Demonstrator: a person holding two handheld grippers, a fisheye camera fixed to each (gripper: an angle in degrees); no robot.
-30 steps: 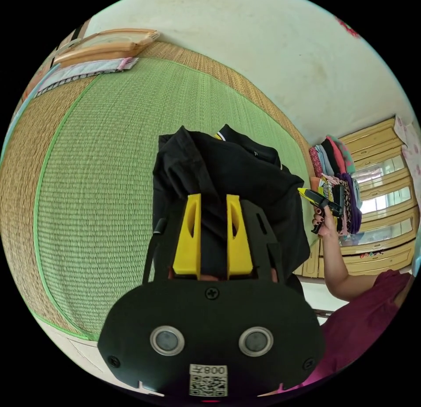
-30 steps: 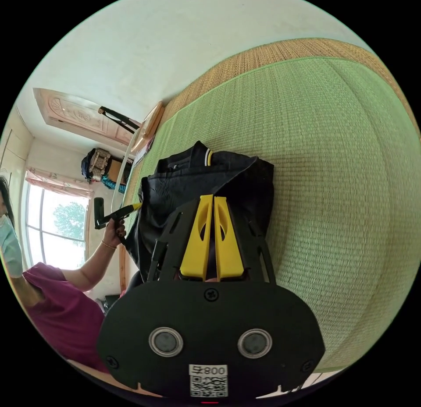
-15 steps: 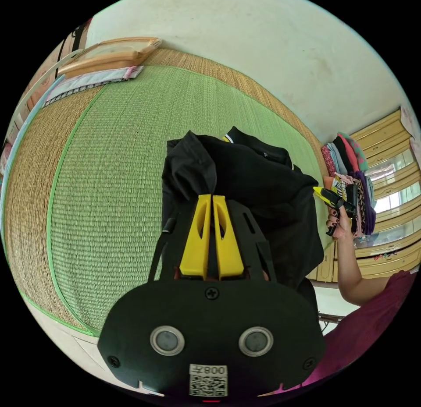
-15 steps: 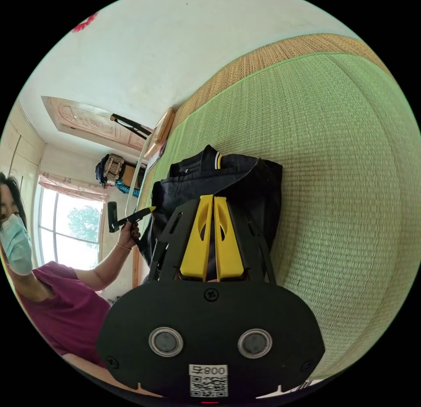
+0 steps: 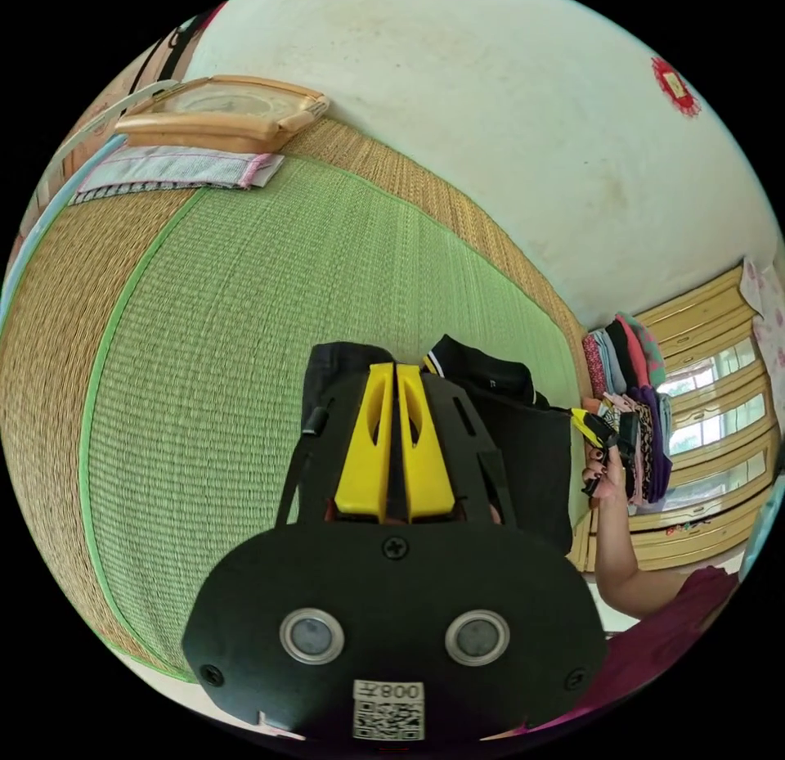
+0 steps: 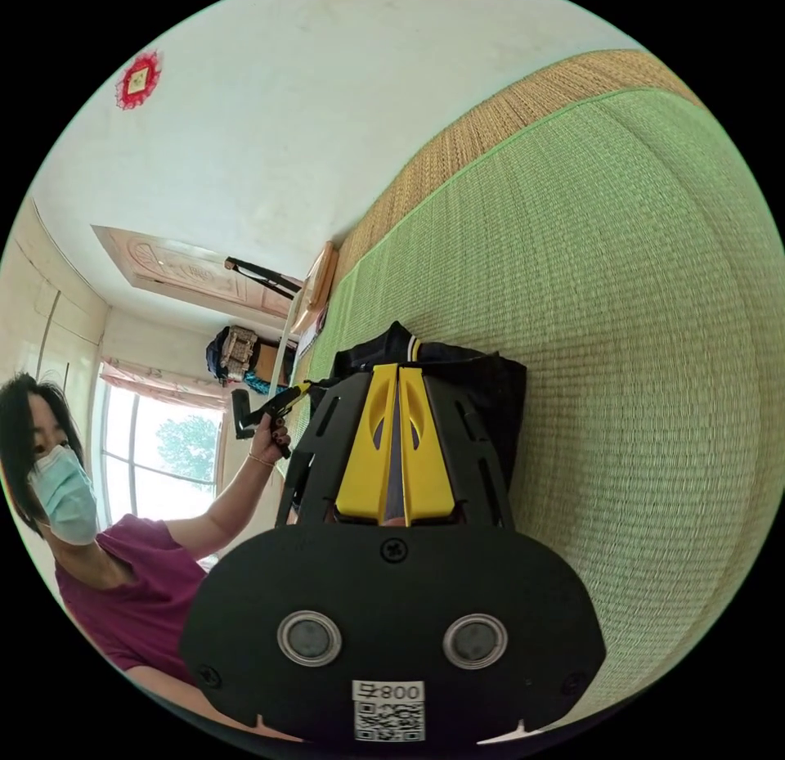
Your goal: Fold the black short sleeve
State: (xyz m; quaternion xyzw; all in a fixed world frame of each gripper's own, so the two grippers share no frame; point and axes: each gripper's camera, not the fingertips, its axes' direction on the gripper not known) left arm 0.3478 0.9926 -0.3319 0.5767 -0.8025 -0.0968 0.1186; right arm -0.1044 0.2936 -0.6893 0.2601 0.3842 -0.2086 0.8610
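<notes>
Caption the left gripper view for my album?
Left gripper pinches a black shirt above a green woven mat.

Right gripper (image 6: 396, 375), jaws closed on black shirt (image 6: 482, 392) over green mat (image 6: 621, 302); person (image 6: 131, 580) at 8 o'clock.

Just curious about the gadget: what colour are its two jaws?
Bright yellow, on a black body, clearest on the left gripper in the left gripper view.

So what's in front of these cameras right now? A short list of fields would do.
Garment: black short-sleeve shirt with striped collar, bunched
Surface: green woven straw mat
Left gripper: yellow jaws together at the shirt's edge
Right gripper: yellow jaws together at the shirt
Backdrop: pile of folded colourful clothes, window
</notes>
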